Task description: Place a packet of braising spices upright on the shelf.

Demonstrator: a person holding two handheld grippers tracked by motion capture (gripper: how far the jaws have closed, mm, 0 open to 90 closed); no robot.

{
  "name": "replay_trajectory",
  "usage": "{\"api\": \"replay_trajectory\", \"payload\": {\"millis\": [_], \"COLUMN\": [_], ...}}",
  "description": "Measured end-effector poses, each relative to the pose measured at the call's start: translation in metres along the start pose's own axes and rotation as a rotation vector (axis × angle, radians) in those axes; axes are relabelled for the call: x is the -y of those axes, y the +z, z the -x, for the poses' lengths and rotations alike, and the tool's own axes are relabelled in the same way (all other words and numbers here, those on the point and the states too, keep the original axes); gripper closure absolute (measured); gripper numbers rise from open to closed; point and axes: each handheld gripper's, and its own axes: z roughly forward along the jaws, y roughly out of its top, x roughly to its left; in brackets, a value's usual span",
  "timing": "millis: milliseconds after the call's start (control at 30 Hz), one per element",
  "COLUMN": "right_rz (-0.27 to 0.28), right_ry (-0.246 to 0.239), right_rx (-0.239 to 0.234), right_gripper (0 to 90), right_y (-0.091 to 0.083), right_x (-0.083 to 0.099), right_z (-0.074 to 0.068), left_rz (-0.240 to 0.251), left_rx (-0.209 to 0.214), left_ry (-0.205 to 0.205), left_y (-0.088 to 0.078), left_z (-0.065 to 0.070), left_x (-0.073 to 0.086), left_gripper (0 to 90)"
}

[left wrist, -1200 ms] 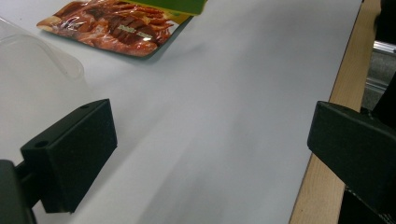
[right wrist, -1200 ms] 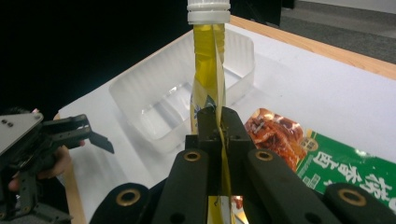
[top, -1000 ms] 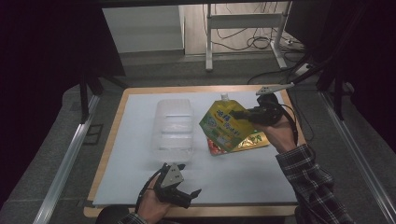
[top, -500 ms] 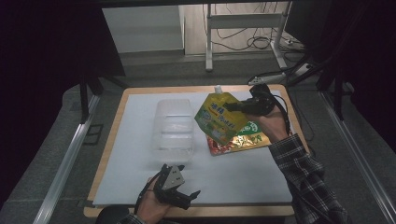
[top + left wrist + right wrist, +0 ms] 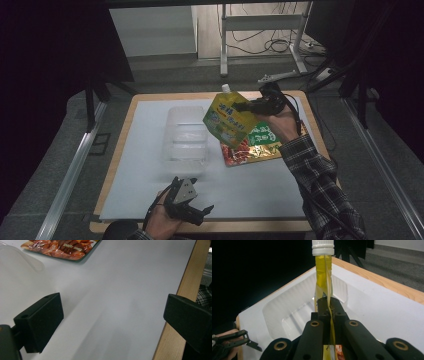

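- Yellow and green, a spouted pouch (image 5: 227,119) is held clear of the table (image 5: 150,107) by the right gripper (image 5: 248,106), white cap (image 5: 226,88) uppermost.
- In the right gripper view the jaws are seen pressed together on the pouch's thin side seam (image 5: 328,312), with the cap (image 5: 323,247) standing straight above them.
- The pouch is hung just beside the clear plastic tray (image 5: 186,134), at its right edge in the high view, and above a second flat packet.
- That snack packet (image 5: 255,147), red and green, is left lying flat on the white table surface, partly covered from above by the lifted pouch.
- Beyond the clamped seam, the tray (image 5: 294,310) is seen as a pale ribbed hollow.
- Down at the near edge, the left gripper (image 5: 192,207) is rested low over the table, jaws spread wide apart with nothing between them.
- In the left gripper view, bare white surface is framed between the two black jaws, the packet's corner (image 5: 60,248) at the top and the wooden table edge (image 5: 175,315) to the right.
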Motion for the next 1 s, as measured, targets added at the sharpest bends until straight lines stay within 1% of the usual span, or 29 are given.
{"api": "replay_trajectory", "payload": {"millis": [333, 367, 433, 467, 533, 800, 833, 867, 933, 1000], "right_rz": [0.011, 0.010, 0.009, 0.009, 0.008, 0.018, 0.018, 0.020, 0.019, 0.022], "right_ry": [-0.019, -0.023, -0.026, -0.035, -0.034, -0.033, -0.033, -0.031, -0.028, -0.035], "right_rx": [0.002, 0.004, 0.005, 0.008, 0.008, 0.004, 0.004, 0.000, -0.001, -0.008], "right_gripper": [88.0, 88.0, 88.0, 88.0, 88.0, 88.1, 88.1, 88.1, 88.0, 88.0], "right_y": [0.012, 0.015, 0.017, 0.021, 0.022, 0.038, 0.038, 0.043, 0.045, 0.050], "right_x": [-0.014, -0.017, -0.019, -0.023, -0.024, -0.037, -0.037, -0.039, -0.040, -0.043], "right_z": [0.003, 0.004, 0.004, 0.005, 0.005, 0.008, 0.008, 0.009, 0.009, 0.009], "left_rz": [-0.014, -0.015, -0.014, -0.013, -0.011, -0.011, -0.011, -0.011, -0.012, -0.012], "left_rx": [-0.001, 0.001, 0.000, 0.000, 0.000, 0.001, 0.001, 0.001, 0.002, 0.002], "left_ry": [0.014, 0.015, 0.015, 0.014, 0.012, 0.019, 0.019, 0.019, 0.019, 0.020], "left_y": [0.001, 0.001, 0.001, 0.001, 0.000, 0.000, 0.000, 0.000, 0.000, 0.000], "left_z": [0.001, 0.001, 0.002, 0.001, 0.001, 0.002, 0.002, 0.002, 0.002, 0.002], "left_x": [0.000, 0.000, 0.000, 0.000, 0.000, 0.000, 0.000, 0.000, 0.000, 0.000], "left_gripper": [3.3, 3.3, 3.3, 3.3, 3.3, 3.4, 3.4, 3.4, 3.4, 3.5]}}
